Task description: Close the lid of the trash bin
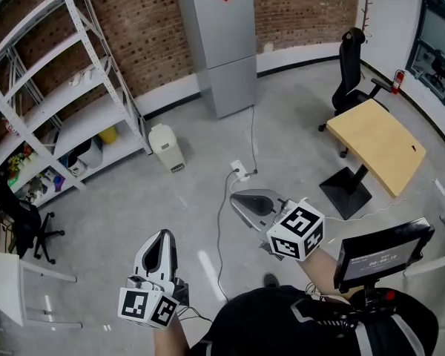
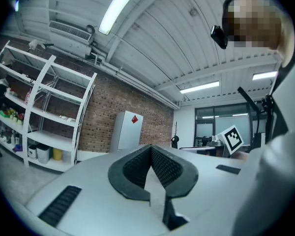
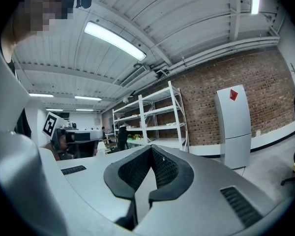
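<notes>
Well beyond left tool [image 1: 163, 236], trash bin [image 1: 167, 147].

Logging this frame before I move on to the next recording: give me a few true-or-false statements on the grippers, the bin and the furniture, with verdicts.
1. The left gripper and the right gripper are both shut with nothing between the jaws. True.
2. The left gripper touches the trash bin. False: the bin stands well away across the floor, beside the white shelf rack.
3. The grey fridge stands against the brick wall. True.
4. The wooden desk is on the person's left. False: it is on the right.
</notes>
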